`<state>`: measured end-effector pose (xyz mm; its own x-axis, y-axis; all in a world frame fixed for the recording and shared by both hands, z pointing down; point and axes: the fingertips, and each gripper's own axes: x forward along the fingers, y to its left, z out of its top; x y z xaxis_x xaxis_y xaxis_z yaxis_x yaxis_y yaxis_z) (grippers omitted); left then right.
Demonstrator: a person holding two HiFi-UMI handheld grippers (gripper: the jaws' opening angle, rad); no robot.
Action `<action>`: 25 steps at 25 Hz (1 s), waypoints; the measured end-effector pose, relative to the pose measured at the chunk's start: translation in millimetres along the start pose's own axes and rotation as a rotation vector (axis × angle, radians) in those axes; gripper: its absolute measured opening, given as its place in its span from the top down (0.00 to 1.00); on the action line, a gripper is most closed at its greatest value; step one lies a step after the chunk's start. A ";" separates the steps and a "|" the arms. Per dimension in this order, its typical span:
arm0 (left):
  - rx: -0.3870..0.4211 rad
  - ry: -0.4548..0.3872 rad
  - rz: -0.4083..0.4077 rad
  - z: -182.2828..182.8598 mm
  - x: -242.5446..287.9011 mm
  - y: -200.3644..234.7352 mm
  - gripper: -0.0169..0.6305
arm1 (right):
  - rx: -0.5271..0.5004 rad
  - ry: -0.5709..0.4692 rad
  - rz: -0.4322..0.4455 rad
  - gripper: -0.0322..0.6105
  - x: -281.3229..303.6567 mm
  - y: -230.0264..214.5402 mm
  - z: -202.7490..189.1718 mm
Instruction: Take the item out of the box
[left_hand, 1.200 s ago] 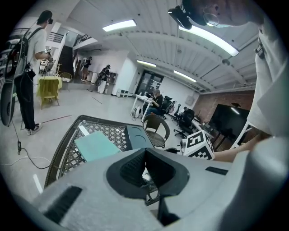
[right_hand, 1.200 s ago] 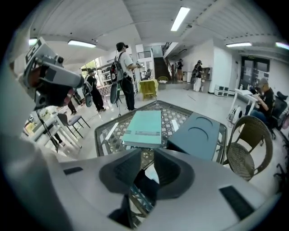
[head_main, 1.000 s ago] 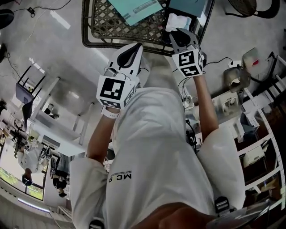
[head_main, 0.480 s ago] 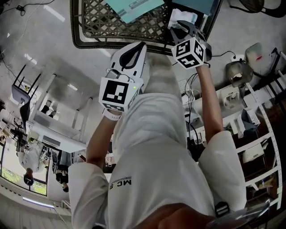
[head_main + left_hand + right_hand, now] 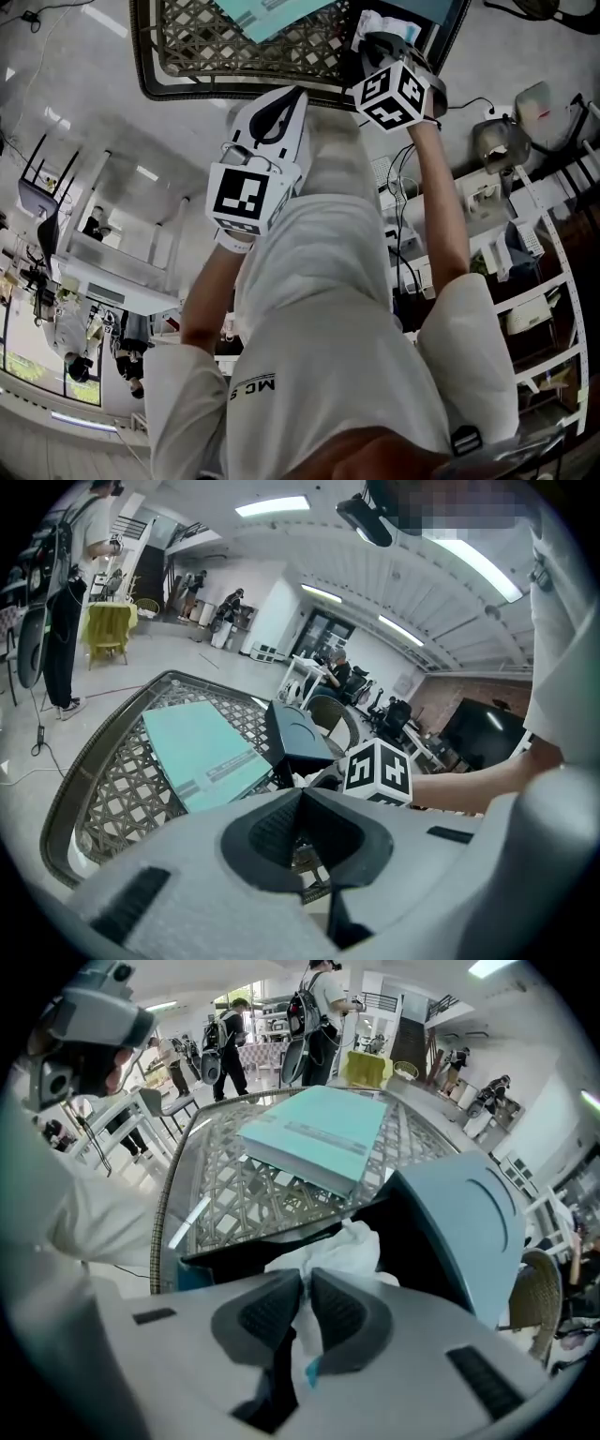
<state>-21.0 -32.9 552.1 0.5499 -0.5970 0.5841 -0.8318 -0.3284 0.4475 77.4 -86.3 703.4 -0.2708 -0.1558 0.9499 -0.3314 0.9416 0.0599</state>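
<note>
A dark box with a raised blue lid stands on a woven wicker table. Crumpled white wrapping bulges from its open front. My right gripper reaches into that opening and its jaws are closing, with the white wrapping pinched between the pads. In the head view the right gripper is at the box's edge, beside the white wrapping. My left gripper hangs short of the table's rim, shut with nothing in it. From the left gripper view, the box lies ahead.
A flat teal booklet lies on the wicker table left of the box, also seen as the teal booklet. The table has a dark raised rim. Chairs, desks and people stand farther off in the room.
The right gripper has moved forward into the box opening and its jaws have come together on the white wrapping. The left gripper has stayed roughly where it was.
</note>
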 end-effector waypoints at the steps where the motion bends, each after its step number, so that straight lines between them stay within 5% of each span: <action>1: 0.000 -0.001 0.000 0.1 0.1 -0.5 0.94 | 0.001 0.000 0.002 0.87 -0.2 0.8 -0.6; 14: 0.034 -0.041 0.022 20.8 -12.7 -3.2 0.94 | 0.056 -0.064 -0.069 0.92 -30.6 -7.7 8.0; 25: 0.089 -0.096 0.034 61.0 -33.9 -19.9 0.94 | 0.130 -0.229 -0.177 0.92 -123.8 -21.4 47.5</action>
<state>-27.7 -50.8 482.1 0.5149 -0.6750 0.5284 -0.8557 -0.3679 0.3638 75.1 -101.3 570.0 -0.3901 -0.3909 0.8337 -0.5000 0.8502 0.1647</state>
